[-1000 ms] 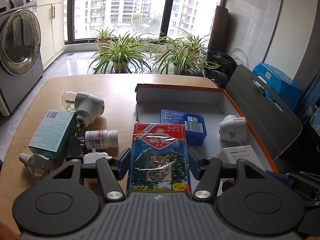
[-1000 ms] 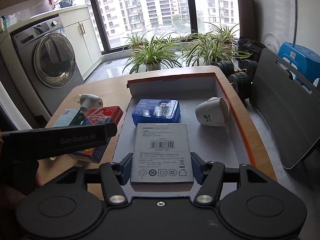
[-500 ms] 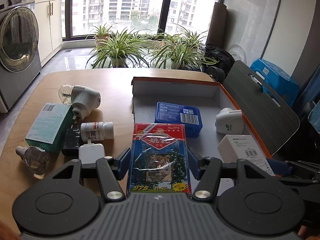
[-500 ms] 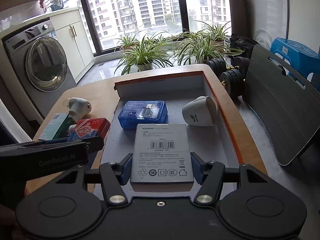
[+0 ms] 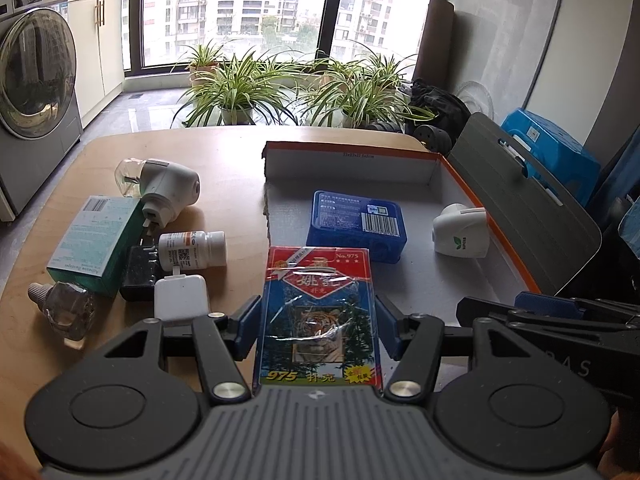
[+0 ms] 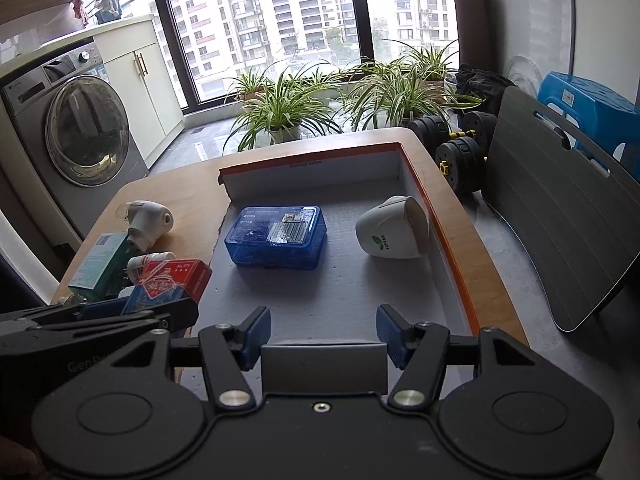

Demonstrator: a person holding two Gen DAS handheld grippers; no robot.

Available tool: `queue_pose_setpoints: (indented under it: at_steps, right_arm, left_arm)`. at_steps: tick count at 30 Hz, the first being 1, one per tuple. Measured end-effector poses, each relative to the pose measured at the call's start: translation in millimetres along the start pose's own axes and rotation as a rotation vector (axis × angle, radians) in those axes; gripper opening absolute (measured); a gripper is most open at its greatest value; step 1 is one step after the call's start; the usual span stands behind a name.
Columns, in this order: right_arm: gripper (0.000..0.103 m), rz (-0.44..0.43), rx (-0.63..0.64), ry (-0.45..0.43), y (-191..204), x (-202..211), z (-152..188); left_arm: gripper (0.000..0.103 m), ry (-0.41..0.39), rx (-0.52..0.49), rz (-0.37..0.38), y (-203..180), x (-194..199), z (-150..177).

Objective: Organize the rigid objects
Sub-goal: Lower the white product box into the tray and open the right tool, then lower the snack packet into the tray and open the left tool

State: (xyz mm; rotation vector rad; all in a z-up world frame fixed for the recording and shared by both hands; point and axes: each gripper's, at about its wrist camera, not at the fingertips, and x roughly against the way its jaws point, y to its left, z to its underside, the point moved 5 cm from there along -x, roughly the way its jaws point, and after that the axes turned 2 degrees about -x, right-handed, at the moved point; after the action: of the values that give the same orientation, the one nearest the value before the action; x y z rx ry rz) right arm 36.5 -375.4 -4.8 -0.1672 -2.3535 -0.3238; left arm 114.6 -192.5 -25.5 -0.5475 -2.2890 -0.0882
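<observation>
My left gripper (image 5: 318,328) is shut on a red and blue pack of playing cards (image 5: 318,304), held above the near left edge of an orange-rimmed tray (image 5: 436,176). In the right wrist view the pack (image 6: 172,284) shows at the left. My right gripper (image 6: 323,336) is shut on a white box (image 6: 324,366), which shows only a plain grey face low between the fingers, over the tray's (image 6: 312,176) near end. Inside the tray lie a blue plastic case (image 6: 276,236) and a white plug-in device (image 6: 390,232).
Left of the tray on the wooden table (image 5: 224,156) lie a white repeller (image 5: 168,184), a teal box (image 5: 92,240), a pill bottle (image 5: 192,250), a black adapter (image 5: 138,276), a white charger (image 5: 182,298) and a clear bottle (image 5: 64,312). A grey board (image 6: 560,220) leans at the right.
The white box no longer shows its printed top in the right wrist view, only a grey face. It has dropped out of the left wrist view. The card pack stays gripped.
</observation>
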Motion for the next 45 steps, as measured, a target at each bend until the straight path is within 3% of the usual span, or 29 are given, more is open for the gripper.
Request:
queue_pose_setpoints:
  at_steps: [2,7,30,33,37,45]
  right_arm:
    - [0.064,-0.003,0.002,0.0,0,-1,-2]
    - [0.062,-0.004,0.006,0.005,0,-5,-3]
    - [0.063,0.013,-0.047,-0.029,-17,6,-7]
    - [0.063,0.012,-0.044,-0.034,-16,9,-8]
    - [0.064,0.007,-0.038,-0.04,-12,13,-9]
    - [0.079,-0.002,-0.011,-0.046,5,16,-8]
  left_arm:
    - [0.06,0.003,0.0,-0.001,0,-1,1]
    - [0.06,0.012,-0.002,0.004,-3,-4,4]
    - [0.06,0.05,-0.009,0.04,-17,-13,16]
    - [0.071,0.031,-0.019,0.041,-19,-7,13]
    - [0.072,0.026,-0.023,0.029,-19,-3,10]
    - [0.088,0.024,0.005,-0.03,4,9,6]
